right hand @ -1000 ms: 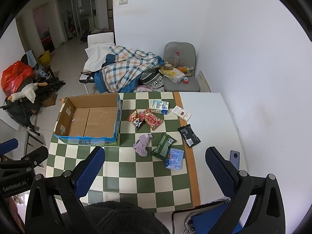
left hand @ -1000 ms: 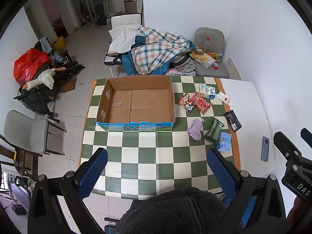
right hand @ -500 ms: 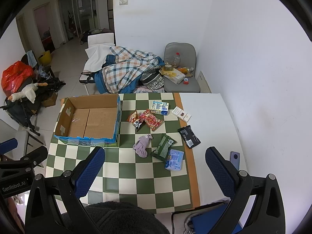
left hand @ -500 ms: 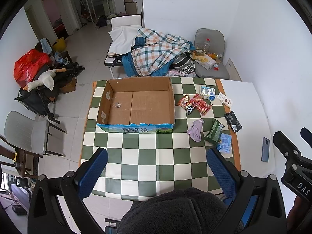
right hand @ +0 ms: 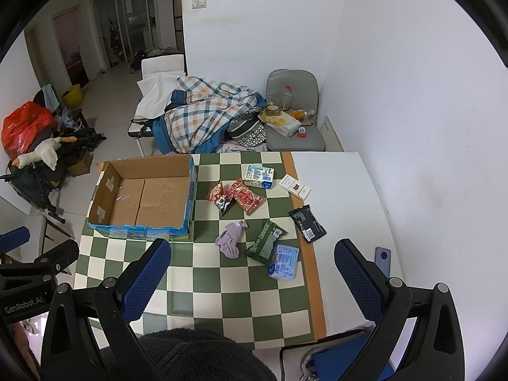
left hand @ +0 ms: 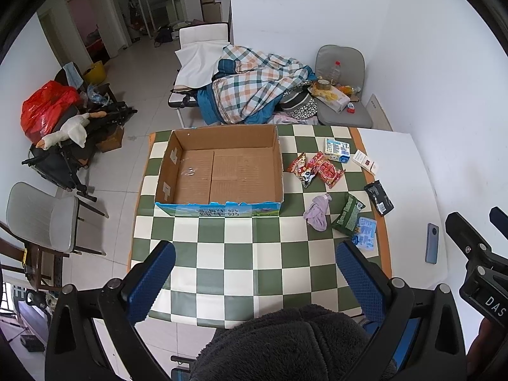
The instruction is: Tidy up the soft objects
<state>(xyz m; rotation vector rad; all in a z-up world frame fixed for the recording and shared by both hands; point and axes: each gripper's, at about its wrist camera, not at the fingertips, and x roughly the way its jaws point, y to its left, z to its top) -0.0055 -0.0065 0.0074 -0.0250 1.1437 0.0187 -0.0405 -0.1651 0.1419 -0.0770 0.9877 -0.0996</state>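
Observation:
An open, empty cardboard box (left hand: 222,171) (right hand: 146,197) sits at the far left of the green-checked table (left hand: 241,254) (right hand: 222,279). To its right lie a crumpled purple cloth (left hand: 317,212) (right hand: 231,238), red snack packets (left hand: 317,168) (right hand: 241,196), a green packet (left hand: 348,214) (right hand: 266,242), a blue tissue pack (left hand: 365,232) (right hand: 284,261), a black packet (left hand: 379,197) (right hand: 307,223) and a small carton (left hand: 337,149) (right hand: 258,176). My left gripper (left hand: 255,277) and right gripper (right hand: 254,276) both hover open and empty high above the near table edge.
A phone (left hand: 431,243) (right hand: 382,258) lies on the white table part at right. A white card box (right hand: 294,186) sits near the carton. Beyond the table are a cot with a plaid blanket (left hand: 254,92), grey chairs (left hand: 343,95) and floor clutter at left. A dark fleece sleeve (left hand: 285,346) fills the bottom.
Both views have drifted slightly; the table appears a little farther up the frame. Nothing on the table has moved and both grippers stay open.

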